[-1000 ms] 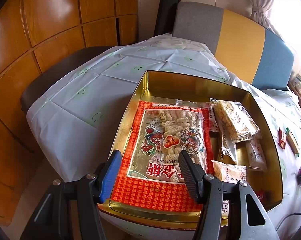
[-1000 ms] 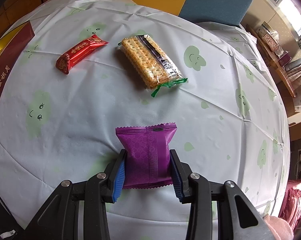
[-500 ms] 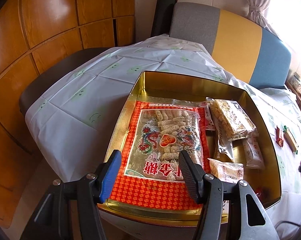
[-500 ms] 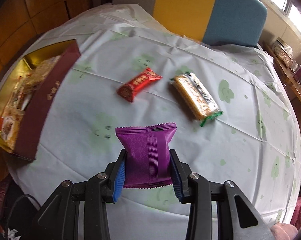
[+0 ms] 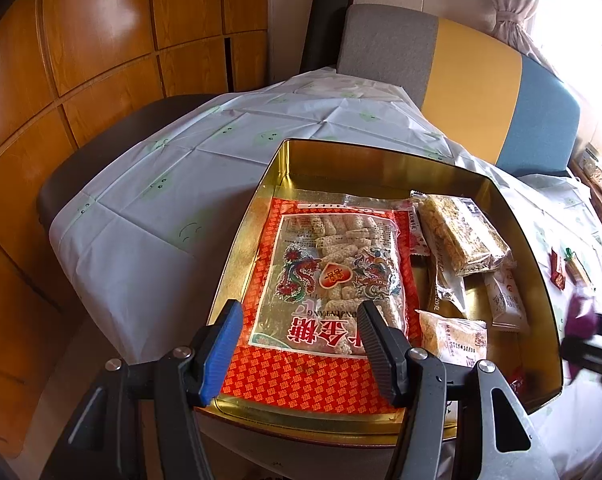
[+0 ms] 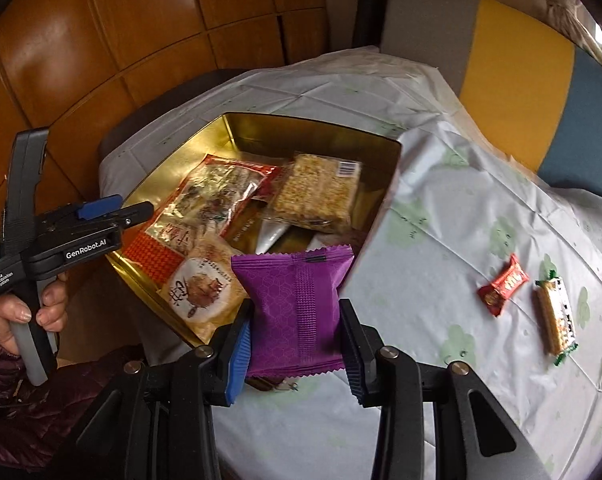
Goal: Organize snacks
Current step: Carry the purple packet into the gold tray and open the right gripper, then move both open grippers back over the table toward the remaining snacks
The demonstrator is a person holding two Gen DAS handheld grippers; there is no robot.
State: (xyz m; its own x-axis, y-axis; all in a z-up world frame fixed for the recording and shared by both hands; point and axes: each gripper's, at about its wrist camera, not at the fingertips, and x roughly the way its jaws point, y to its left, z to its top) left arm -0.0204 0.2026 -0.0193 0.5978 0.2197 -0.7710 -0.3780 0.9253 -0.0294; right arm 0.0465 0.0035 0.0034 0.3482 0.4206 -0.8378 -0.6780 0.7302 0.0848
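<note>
- Near the table edge sits the gold tin (image 6: 387, 184), already holding several snack packs.
- Over the tin's near corner, the right gripper (image 6: 297, 330) clamps the purple packet (image 6: 297, 300); I judge this the carry-in step, next needing a release inside.
- Above the tin's near rim, the left gripper (image 5: 299, 346) hangs open, empty.

The right gripper (image 6: 297, 334) points steeply down, its blue and black pads pressed against the two sides of a purple packet (image 6: 297, 304) that stands upright between them. The left gripper (image 5: 301, 344) also tilts down, its jaws parted with nothing between them. At the near left, the person's left hand (image 6: 29, 312) wraps its fingers around that gripper's handle, a dark quilted sleeve (image 6: 25, 392) below it.
</note>
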